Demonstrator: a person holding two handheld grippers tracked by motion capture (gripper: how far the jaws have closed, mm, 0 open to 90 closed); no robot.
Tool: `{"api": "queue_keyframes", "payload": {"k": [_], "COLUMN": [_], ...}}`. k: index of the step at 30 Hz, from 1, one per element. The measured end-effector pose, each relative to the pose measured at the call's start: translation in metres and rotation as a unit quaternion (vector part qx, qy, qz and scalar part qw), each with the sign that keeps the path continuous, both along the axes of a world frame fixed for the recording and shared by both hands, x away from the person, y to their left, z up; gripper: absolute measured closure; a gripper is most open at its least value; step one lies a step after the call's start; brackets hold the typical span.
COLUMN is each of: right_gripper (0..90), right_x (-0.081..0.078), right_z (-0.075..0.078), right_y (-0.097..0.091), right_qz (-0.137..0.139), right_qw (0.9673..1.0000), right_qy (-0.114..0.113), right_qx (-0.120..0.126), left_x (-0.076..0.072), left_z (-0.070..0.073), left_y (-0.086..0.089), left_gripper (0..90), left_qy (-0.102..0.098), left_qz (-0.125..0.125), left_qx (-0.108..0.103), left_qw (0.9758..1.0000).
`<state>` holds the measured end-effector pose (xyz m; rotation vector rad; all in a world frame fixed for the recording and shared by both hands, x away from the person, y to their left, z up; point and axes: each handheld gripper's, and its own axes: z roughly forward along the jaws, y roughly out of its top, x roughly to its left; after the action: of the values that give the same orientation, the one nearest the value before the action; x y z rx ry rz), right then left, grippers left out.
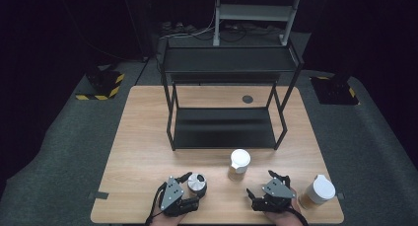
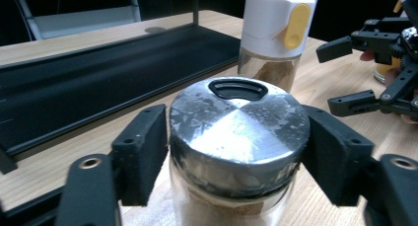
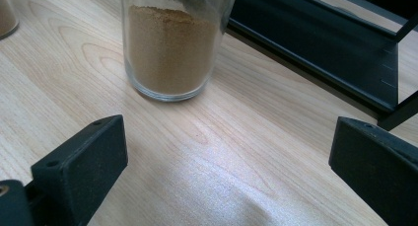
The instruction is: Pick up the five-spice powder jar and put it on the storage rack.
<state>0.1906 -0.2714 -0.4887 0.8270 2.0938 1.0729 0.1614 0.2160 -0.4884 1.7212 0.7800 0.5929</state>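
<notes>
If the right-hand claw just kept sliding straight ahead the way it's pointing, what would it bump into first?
Probably the clear glass jar of brown powder. The right gripper stands open over bare wooden table, with that jar ahead, slightly left of centre; the black metal shelf rack lies beyond it to the right.

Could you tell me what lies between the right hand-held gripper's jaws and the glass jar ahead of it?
Only bare wooden table, seen in the right gripper view, before the jar.
</notes>
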Motion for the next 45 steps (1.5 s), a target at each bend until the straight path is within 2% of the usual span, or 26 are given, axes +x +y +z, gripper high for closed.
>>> {"api": "queue_keyframes", "payload": {"k": [13,16,29,45], "right_gripper": [0.8,0.8,0.8,0.8], "right_x": [0.000,0.000,0.001,0.001], "right_z": [0.000,0.000,0.000,0.000], "right_y": [0.000,0.000,-0.001,-0.001], "right_qz": [0.003,0.003,0.003,0.003], "right_qw": [1.0000,1.0000,1.0000,1.0000], "right_qy": [0.001,0.001,0.001,0.003], "right_qx": [-0.001,0.000,0.000,0.002], "left_x": [-0.001,-0.001,-0.003,-0.006], "left_z": [0.001,0.001,0.002,0.006], "left_y": [0.000,0.001,0.007,0.018], "left_gripper": [34.0,34.3,34.3,34.4], "left_qy": [-0.004,0.000,0.003,-0.006], "left_qz": [-0.001,-0.002,0.024,0.061], "left_qx": [0.002,-0.005,-0.016,-0.025], "left_qw": [1.0000,1.0000,0.9996,0.9978]}}
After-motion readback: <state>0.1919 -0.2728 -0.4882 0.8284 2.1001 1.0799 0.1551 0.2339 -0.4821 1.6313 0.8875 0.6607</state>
